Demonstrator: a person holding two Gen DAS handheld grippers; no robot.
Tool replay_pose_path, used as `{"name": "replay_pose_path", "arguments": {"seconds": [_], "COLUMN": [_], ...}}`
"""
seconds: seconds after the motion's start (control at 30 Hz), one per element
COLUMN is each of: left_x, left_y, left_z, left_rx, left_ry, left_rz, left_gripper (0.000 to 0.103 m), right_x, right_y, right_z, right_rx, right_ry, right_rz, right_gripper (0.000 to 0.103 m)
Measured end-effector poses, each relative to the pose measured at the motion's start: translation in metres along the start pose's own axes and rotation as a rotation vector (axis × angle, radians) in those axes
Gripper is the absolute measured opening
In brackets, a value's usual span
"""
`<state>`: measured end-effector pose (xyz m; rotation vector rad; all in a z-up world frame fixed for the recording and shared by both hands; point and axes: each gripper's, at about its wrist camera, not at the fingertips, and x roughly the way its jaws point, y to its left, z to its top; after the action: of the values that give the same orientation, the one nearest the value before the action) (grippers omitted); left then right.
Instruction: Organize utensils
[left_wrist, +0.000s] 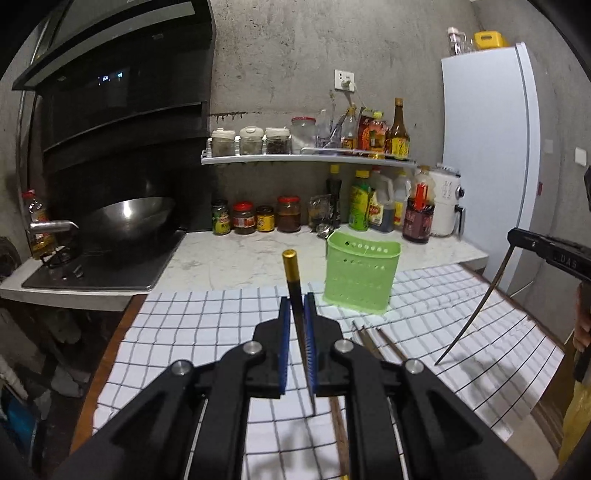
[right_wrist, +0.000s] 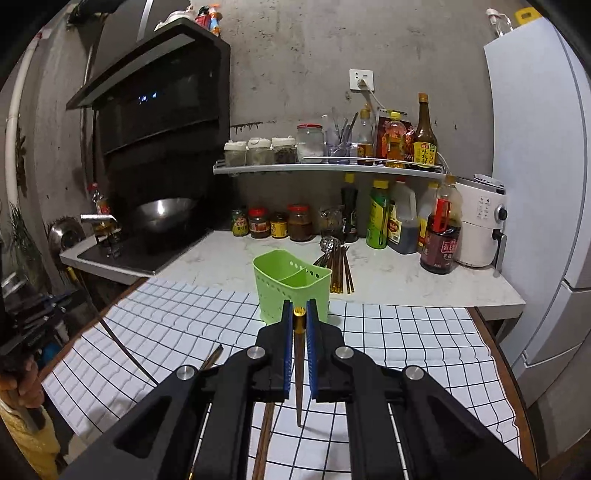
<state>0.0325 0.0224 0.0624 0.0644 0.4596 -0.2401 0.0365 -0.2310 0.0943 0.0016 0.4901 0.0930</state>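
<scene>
A light green utensil holder (left_wrist: 361, 279) (right_wrist: 291, 285) with two compartments stands on the checkered cloth near the counter edge. My left gripper (left_wrist: 298, 300) is shut on a dark chopstick with a gold end (left_wrist: 291, 273), held upright a little left of the holder. My right gripper (right_wrist: 298, 306) is shut on another gold-ended chopstick (right_wrist: 299, 354), just in front of the holder. That chopstick also shows in the left wrist view (left_wrist: 476, 310), hanging from the right gripper (left_wrist: 546, 251). Loose chopsticks (left_wrist: 373, 339) (right_wrist: 266, 435) lie on the cloth below the grippers.
Several more chopsticks and a slotted spoon (right_wrist: 338, 264) lie on the marble counter (left_wrist: 229, 258) behind the holder. Jars and sauce bottles (right_wrist: 332, 221) line the wall. A wok (left_wrist: 129, 218) sits on the stove at left. A white fridge (right_wrist: 535, 184) stands at right.
</scene>
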Motion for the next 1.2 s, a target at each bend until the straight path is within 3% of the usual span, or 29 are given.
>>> {"name": "replay_pose_path", "arguments": {"seconds": [0.1, 0.23, 0.6, 0.77, 0.87, 0.9, 0.93, 1.0, 1.13, 1.2], "left_x": [0.019, 0.041, 0.038, 0.054, 0.052, 0.051, 0.049, 0.046, 0.049, 0.05], "left_y": [-0.001, -0.002, -0.003, 0.028, 0.043, 0.047, 0.052, 0.067, 0.12, 0.137], "left_z": [-0.013, -0.03, -0.025, -0.037, -0.054, -0.06, -0.067, -0.082, -0.118, -0.13], "left_rx": [0.004, 0.015, 0.029, -0.091, -0.124, -0.117, -0.103, -0.078, -0.124, -0.135], "left_ry": [0.125, 0.227, 0.199, 0.265, 0.321, 0.331, 0.343, 0.353, 0.449, 0.482], "left_rz": [-0.011, 0.001, -0.035, -0.017, 0.036, 0.058, 0.094, 0.192, 0.329, 0.362], "left_gripper": [0.007, 0.004, 0.0, 0.0, 0.003, 0.008, 0.026, 0.045, 0.046, 0.046], "right_x": [0.019, 0.032, 0.034, 0.039, 0.039, 0.039, 0.038, 0.038, 0.037, 0.035], "right_y": [0.001, 0.003, 0.004, 0.013, 0.021, 0.024, 0.027, 0.03, 0.033, 0.035], "right_z": [-0.018, -0.038, -0.036, -0.04, -0.041, -0.042, -0.043, -0.045, -0.046, -0.047], "right_rx": [0.001, 0.004, -0.009, -0.034, -0.051, -0.06, -0.068, -0.071, -0.066, -0.061], "right_ry": [0.083, 0.145, 0.125, 0.111, 0.101, 0.092, 0.084, 0.077, 0.072, 0.07], "right_rz": [0.006, -0.006, -0.008, -0.003, 0.008, 0.008, 0.005, 0.009, 0.009, 0.01], "right_gripper": [0.007, 0.007, 0.006, 0.006, 0.006, 0.006, 0.006, 0.006, 0.006, 0.006]}}
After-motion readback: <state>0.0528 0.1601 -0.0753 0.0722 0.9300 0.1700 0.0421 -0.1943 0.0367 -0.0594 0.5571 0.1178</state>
